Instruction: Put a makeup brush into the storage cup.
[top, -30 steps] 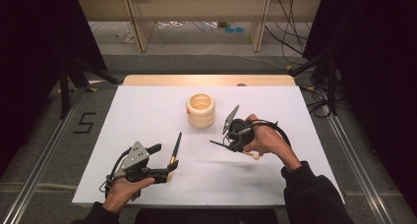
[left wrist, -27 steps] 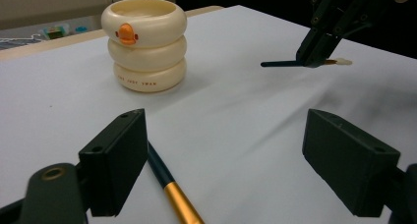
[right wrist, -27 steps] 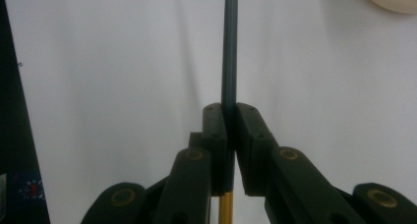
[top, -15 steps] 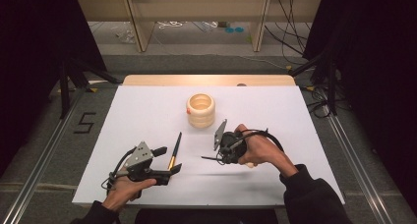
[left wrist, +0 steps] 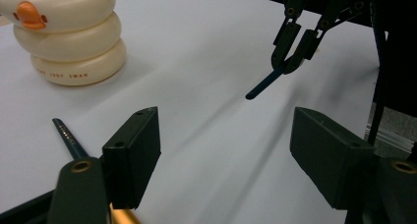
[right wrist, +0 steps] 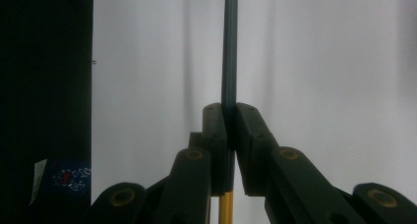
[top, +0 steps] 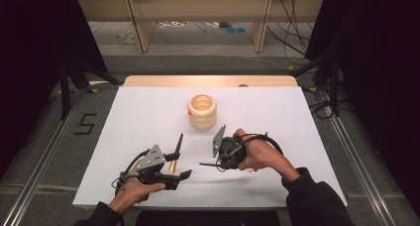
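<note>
The right gripper holds its pencil level, tip pointing left.

The left gripper is lying low in the person's left hand, its fingers standing apart and having just been closing a little, with nothing pressed between them. The right gripper is being held in the right hand, turned so its fingers are pointing toward the left fingers, and they are clamping tight together.
</note>
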`<action>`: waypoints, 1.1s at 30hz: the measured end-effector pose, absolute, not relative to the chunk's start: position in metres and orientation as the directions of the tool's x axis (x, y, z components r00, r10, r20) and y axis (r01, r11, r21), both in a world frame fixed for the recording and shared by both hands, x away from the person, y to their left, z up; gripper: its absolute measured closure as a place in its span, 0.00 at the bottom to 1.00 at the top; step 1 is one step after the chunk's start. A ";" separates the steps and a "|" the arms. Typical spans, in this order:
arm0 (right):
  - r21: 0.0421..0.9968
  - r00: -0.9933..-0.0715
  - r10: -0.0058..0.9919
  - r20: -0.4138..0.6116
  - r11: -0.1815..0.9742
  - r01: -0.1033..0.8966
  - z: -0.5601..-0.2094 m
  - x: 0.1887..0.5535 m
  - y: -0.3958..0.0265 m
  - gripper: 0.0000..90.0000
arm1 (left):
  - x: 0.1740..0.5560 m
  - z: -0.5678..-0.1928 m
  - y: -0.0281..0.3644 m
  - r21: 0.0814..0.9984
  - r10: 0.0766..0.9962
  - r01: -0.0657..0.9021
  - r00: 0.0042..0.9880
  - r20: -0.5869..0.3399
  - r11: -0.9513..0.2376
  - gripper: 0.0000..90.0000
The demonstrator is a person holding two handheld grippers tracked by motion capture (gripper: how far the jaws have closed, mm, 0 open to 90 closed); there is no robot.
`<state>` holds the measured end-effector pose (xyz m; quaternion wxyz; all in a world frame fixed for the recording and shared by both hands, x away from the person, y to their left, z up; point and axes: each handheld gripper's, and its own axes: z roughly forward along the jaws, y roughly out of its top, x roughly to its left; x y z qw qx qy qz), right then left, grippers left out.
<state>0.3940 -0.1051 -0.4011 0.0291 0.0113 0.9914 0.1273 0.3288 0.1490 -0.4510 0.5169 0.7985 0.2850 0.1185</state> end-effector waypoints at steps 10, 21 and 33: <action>0.220 -0.997 -0.049 -0.061 0.974 -0.061 -0.407 0.385 -0.095 0.93 | 0.332 -0.451 0.140 0.869 0.519 0.349 0.845 -0.130 -0.351 0.39; 0.177 -0.993 -0.108 -0.049 0.977 -0.115 -0.414 0.372 -0.083 0.93 | 0.334 -0.455 0.121 0.788 0.448 0.383 0.881 -0.155 -0.481 0.47; 0.160 -0.988 -0.150 -0.048 0.975 -0.156 -0.417 0.365 -0.076 0.93 | 0.337 -0.455 0.107 0.719 0.385 0.432 0.890 -0.242 -0.544 0.59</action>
